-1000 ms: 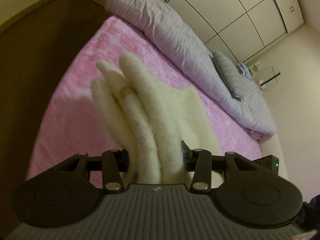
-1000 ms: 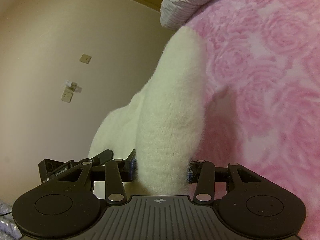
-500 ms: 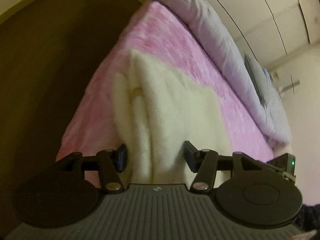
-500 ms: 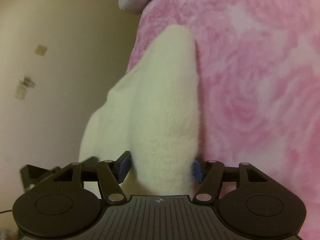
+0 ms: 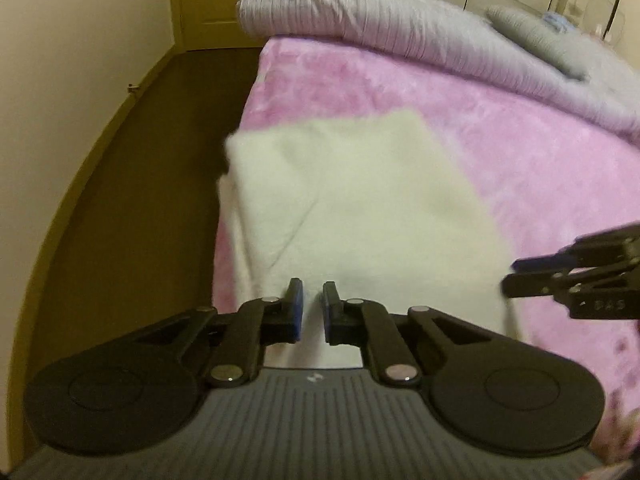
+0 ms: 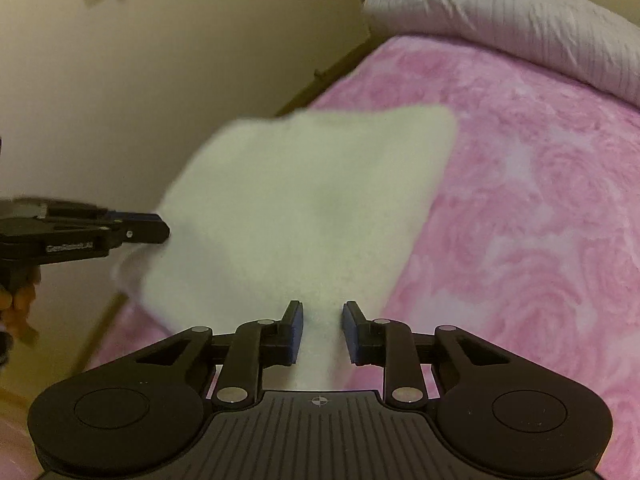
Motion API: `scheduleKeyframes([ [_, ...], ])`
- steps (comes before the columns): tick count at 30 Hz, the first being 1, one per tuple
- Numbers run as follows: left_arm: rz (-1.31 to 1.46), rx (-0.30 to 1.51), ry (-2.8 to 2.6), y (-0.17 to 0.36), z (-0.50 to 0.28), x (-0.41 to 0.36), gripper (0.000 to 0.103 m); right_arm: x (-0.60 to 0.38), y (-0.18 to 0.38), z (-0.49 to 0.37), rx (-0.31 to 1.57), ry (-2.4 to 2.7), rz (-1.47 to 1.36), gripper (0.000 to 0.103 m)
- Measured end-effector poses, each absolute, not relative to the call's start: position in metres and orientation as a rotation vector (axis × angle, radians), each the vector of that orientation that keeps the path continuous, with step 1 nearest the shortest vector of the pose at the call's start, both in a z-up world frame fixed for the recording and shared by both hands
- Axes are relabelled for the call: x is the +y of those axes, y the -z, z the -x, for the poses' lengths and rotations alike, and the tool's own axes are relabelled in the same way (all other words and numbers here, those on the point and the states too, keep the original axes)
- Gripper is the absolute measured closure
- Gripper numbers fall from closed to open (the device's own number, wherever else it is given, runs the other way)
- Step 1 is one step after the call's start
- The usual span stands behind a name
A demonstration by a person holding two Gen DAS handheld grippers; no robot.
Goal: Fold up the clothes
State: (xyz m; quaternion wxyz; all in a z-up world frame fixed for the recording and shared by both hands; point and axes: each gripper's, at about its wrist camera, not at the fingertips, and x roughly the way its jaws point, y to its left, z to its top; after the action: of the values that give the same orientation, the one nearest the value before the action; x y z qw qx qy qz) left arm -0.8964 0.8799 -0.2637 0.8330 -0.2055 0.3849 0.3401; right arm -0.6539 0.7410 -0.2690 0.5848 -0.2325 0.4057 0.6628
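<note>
Left wrist view gives me the fluffy cream-white folded garment (image 5: 352, 204) lying flat on the pink rose-patterned plush bedspread (image 5: 540, 176), close to the bed's left edge, where one layer spills slightly over the side above the dark brown floor (image 5: 152, 184). My left gripper (image 5: 311, 308) sits at the garment's near edge with its blue-padded fingers drawn close, a narrow slit between them showing only cream fabric; I cannot tell whether they pinch anything. My right gripper (image 5: 516, 276) comes in at the garment's right edge, blurred, fingers nearly together. In the right wrist view the right gripper (image 6: 321, 332) hangs over the near edge of the garment (image 6: 304, 208) with a clear gap between its fingers, released, nothing clamped. A rumpled grey-lilac striped duvet (image 5: 420, 36) lies along the bed's far edge
</note>
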Motion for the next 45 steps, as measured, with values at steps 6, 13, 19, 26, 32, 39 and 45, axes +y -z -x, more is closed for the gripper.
scheduleKeyframes([
  [6,0.554,0.756,-0.754,0.272,0.907,0.901,0.097,0.758,0.278,0.665,0.887,-1.594,0.678,0.077],
  [13,0.538,0.789,-0.788,0.251,0.914,0.865,0.096,0.731,0.250,0.654,0.901,-1.575,0.604,0.077],
  [19,0.619,0.836,-0.860,0.269,0.910,0.871,0.100,0.740,0.283,0.665,0.982,-1.552,0.695,0.077],
  [26,0.726,0.804,-0.960,0.239,0.907,0.849,0.086,0.726,0.256,0.646,0.989,-1.563,0.623,0.077],
  [32,0.821,0.924,-1.037,0.253,0.904,0.840,0.086,0.727,0.273,0.656,1.082,-1.543,0.709,0.076],
  [39,0.833,0.830,-1.134,0.186,0.895,0.792,0.078,0.707,0.226,0.635,1.156,-1.543,0.629,0.076],
  [45,0.813,0.769,-1.243,0.125,0.856,0.734,0.071,0.678,0.168,0.614,1.120,-1.608,0.620,0.040],
])
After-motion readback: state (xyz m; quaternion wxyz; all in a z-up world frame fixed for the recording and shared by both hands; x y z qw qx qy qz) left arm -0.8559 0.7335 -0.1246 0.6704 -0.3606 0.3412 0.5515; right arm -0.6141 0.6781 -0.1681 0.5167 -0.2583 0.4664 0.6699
